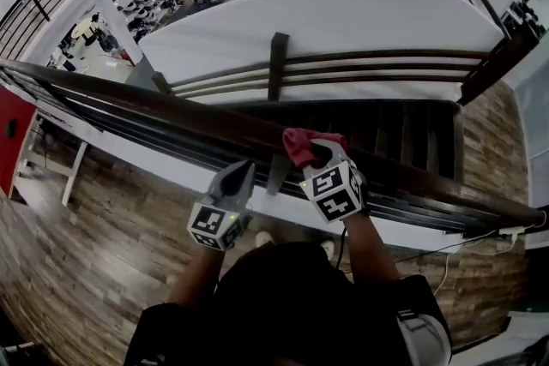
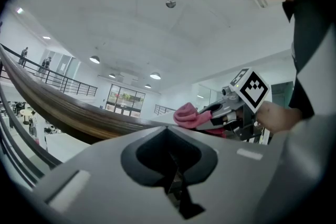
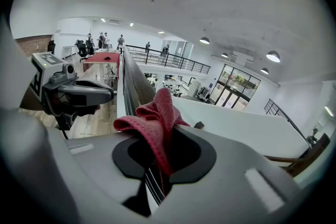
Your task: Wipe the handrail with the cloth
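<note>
The dark wooden handrail runs from upper left to lower right in the head view. A red cloth lies bunched on top of it, with my right gripper shut on the cloth. In the right gripper view the cloth hangs out between the jaws over the handrail. My left gripper is shut and holds nothing, its tip just on the near side of the rail, left of the cloth. In the left gripper view the cloth and the right gripper are ahead to the right.
Beyond the rail is a drop to a stairwell and a lower floor with desks. Thin bars run beneath the handrail. I stand on a wood floor. A red table and people are far along the walkway.
</note>
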### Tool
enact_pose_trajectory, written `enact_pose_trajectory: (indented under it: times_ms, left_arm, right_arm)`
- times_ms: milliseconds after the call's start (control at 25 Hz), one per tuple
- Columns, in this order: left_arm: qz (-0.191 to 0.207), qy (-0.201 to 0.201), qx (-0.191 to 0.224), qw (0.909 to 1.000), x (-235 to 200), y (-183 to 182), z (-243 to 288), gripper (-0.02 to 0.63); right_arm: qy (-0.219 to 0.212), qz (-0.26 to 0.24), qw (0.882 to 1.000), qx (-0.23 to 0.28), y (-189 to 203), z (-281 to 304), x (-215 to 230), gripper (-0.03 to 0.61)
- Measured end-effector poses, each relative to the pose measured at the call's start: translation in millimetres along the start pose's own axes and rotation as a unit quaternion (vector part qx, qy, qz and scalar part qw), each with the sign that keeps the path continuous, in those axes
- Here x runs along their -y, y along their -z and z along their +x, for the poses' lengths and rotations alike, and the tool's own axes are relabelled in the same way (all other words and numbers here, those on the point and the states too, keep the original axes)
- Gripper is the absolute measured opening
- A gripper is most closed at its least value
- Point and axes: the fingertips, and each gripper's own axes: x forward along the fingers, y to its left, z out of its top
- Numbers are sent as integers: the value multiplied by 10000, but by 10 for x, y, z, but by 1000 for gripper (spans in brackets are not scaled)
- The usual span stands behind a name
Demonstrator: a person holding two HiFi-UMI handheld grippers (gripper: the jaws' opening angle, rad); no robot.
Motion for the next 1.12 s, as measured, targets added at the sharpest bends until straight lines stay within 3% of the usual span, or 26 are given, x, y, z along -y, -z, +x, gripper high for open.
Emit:
enact_pose_trajectory:
  times_ms: [280,400,520,600,680,800,1000,1120]
  left_arm:
    - [8,-341,88,9994,-90,34,-113,-2]
    - [10,-415,143,9990,-56,-3,-102,-2]
    - [47,-358,161,9992,107,-21,-50,-2]
    - [32,-215,205,9996,280,-72,46,-2]
    - [64,47,260,9996,528,-137,199,-2]
    - [251,660,249,9972,1075,-118,499,-2]
    - [121,1582,196,9871,2265,116,946,-2]
    - [66,2000,159,9797,2745,163,1082,-2]
  right_arm:
    - [-108,-226,9996,133,-52,102,-86,51]
    - [-841,-99,9935,761,-189,62,-210,51]
    - [-1797,836,9600,1976,-313,-334,-220,51]
    - [-1957,1399,9341,2637,-299,-684,-63,51]
    - [-1908,1665,9174,3069,-195,-1013,148,51]
    - [-1696,1937,9021,3464,120,-1538,485,51]
    - [-1269,2667,8739,3861,1020,-2438,1040,51]
    - [-982,2939,8611,4031,1313,-2815,1241,51]
